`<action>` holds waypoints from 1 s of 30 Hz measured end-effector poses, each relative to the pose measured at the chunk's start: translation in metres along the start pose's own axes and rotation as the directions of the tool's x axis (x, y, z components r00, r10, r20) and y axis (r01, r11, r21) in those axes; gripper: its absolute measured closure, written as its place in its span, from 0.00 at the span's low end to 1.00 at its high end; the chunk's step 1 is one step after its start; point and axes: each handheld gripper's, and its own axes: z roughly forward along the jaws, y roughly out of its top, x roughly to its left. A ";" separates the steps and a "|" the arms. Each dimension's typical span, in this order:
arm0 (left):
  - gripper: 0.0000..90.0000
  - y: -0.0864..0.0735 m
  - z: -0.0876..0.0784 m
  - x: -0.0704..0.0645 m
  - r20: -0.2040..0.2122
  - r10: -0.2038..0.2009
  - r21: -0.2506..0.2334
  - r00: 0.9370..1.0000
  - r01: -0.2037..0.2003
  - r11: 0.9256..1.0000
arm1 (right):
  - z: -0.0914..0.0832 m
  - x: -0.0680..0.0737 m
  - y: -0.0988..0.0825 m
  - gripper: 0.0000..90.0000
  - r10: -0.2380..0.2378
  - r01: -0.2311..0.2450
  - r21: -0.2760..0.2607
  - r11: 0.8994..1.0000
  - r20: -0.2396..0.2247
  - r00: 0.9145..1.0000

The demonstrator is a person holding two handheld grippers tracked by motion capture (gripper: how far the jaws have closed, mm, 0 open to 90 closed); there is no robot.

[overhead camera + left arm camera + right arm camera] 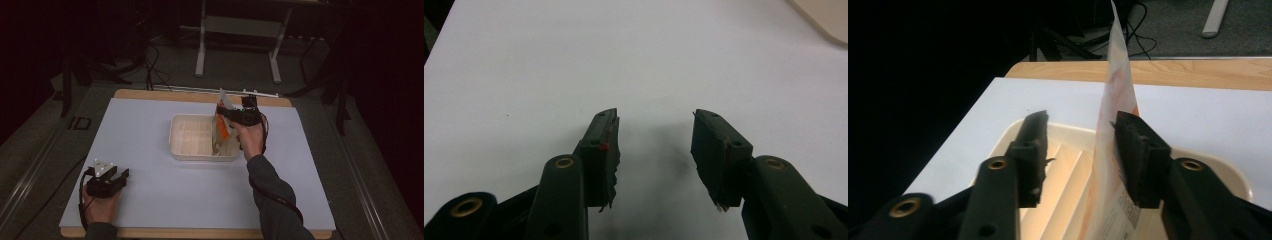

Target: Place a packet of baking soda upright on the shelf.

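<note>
Packet [1115, 100] of orange-and-white film stands on edge in the cream tray [176, 145], leaning on one pad of the spread right tongs [223, 116], apparently just let go; left tongs [655, 145] rest spread on the table [150, 200].

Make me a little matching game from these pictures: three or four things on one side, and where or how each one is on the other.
Things:
1. packet
2. tray
3. left gripper
4. right gripper

Places or states:
A. cream, ribbed inside, resting mid-table
B. near the table's front-left corner, jaws open, nothing between them
C. orange and white, standing on edge in the tray, leaning on one jaw
D. over the tray's right end, jaws apart around the packet

Pairs: 1-C, 2-A, 3-B, 4-D
</note>
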 end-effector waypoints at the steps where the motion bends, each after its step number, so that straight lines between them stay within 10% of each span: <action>1: 0.59 0.000 0.000 0.000 -0.001 0.000 0.000 1.000 0.000 1.000 | -0.003 -0.001 -0.001 0.58 -0.007 0.007 0.010 1.000 -0.009 1.000; 18: 0.58 0.000 0.000 -0.001 -0.015 -0.003 -0.009 1.000 0.003 1.000 | -0.039 0.012 0.005 0.53 -0.157 0.157 0.043 0.987 -0.014 0.988; 30: 0.58 0.000 -0.001 -0.001 -0.018 -0.003 -0.010 1.000 0.003 1.000 | -0.070 0.023 -0.006 0.52 -0.266 0.269 0.125 0.955 -0.038 0.963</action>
